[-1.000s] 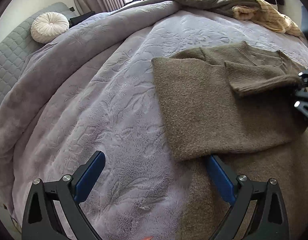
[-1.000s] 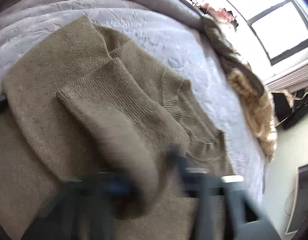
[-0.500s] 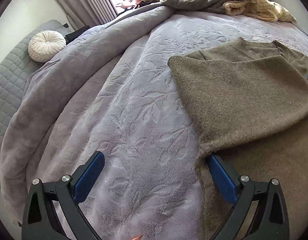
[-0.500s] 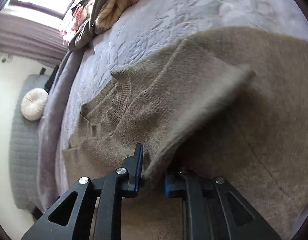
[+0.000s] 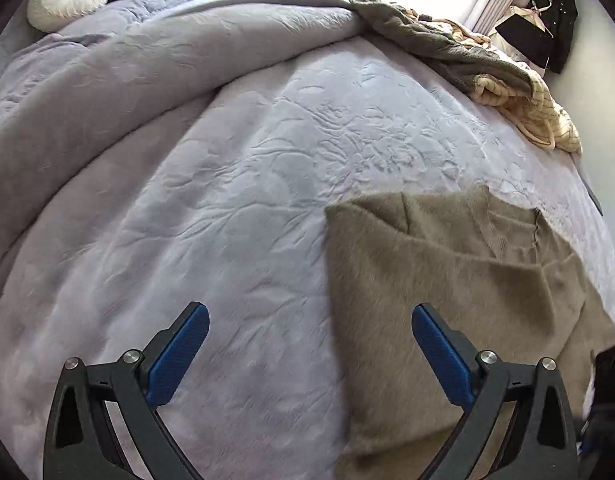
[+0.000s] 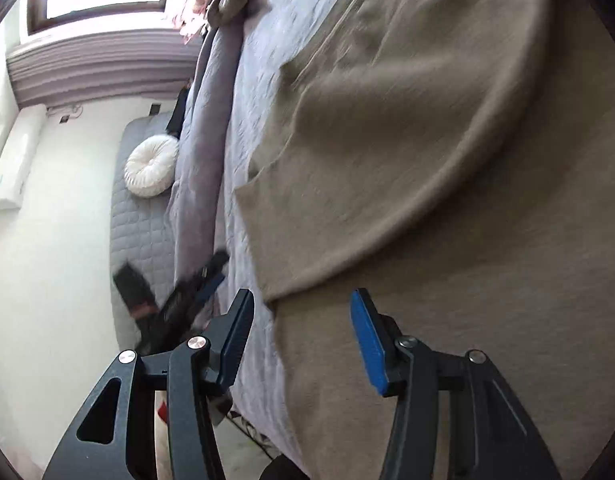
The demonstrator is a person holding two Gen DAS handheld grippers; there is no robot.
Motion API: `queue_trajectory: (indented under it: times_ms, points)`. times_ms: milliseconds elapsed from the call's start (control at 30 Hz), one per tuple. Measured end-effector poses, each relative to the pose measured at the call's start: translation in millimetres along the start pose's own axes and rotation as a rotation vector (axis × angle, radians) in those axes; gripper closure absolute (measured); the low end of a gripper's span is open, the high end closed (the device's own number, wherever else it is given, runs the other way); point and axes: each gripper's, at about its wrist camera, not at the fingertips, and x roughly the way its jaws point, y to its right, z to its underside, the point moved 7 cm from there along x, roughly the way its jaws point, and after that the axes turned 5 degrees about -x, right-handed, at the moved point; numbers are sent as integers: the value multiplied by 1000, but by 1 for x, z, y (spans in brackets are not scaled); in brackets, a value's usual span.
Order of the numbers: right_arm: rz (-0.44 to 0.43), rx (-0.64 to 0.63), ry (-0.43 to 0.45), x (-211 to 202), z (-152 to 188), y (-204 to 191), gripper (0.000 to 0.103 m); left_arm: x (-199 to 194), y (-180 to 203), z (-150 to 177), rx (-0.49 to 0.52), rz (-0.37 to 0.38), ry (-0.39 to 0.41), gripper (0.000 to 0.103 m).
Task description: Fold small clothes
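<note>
Sweater [image 5: 447, 280] on bed [image 5: 227, 200]: my side folds done (lengthwise fold left); left tool [image 5: 309, 352], right tool [image 6: 301, 340] both gaping, empty.

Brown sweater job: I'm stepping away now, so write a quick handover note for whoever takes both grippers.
Left gripper: open, empty, above the sweater's left edge.
Right gripper: open, empty, over the sweater's lower part.
Brown sweater: flat on the grey bedspread, neck toward the clothes pile.
Done: a side panel or sleeve is folded across the body.
Left: the rest of the folding, probably bottom up toward the neck, then smoothing.
</note>
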Motion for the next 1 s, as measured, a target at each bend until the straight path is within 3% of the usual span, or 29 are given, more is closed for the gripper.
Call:
queue_trajectory:
  times_ms: [33,67,100,167,200,233,267,333,433,567,700,767,833,867,900,933,1000]
  points:
    - [-13,0,-23,17,9,-7,49,10,3,-8,-10,3,-19,2]
    - [-28,5,-36,36,15,-14,49,21,4,-16,-16,1,-38,11]
    - [-41,14,-38,54,17,-19,49,28,6,-19,-17,-9,-56,33]
    - [-73,36,-20,85,18,-30,49,43,7,-20,-29,-14,-121,59]
    - [-83,43,-10,94,17,-33,49,47,9,-19,-38,13,-134,76]
    - [-83,50,-1,104,17,-36,50,46,12,-19,-32,45,-132,85]
    - [-75,58,3,112,17,-37,66,43,14,-20,-20,52,-129,93]
    - [-61,84,3,124,19,-36,97,34,15,-21,15,53,-103,93]
    - [-88,78,5,131,22,-43,97,31,6,-23,56,23,-77,93]
    - [-51,31,-34,155,30,-45,97,37,-21,-26,12,-13,-60,93]
    - [11,19,-90,160,39,-36,92,21,-36,-22,-20,-82,-8,93]
    - [44,-29,-131,148,43,-40,64,12,-37,-17,3,-129,16,93]
    - [47,-83,-123,117,42,-47,45,2,-32,-11,10,-126,39,92]
    - [66,-95,-99,98,39,-45,44,-3,-30,-7,14,-124,48,75]
    - [97,-102,-61,77,32,-40,44,-8,-26,-3,18,-133,59,21]
    - [147,-100,-5,51,23,-31,44,-14,-25,0,18,-158,81,1]
    - [246,-67,113,2,1,-10,44,-24,-13,6,45,-170,124,1]
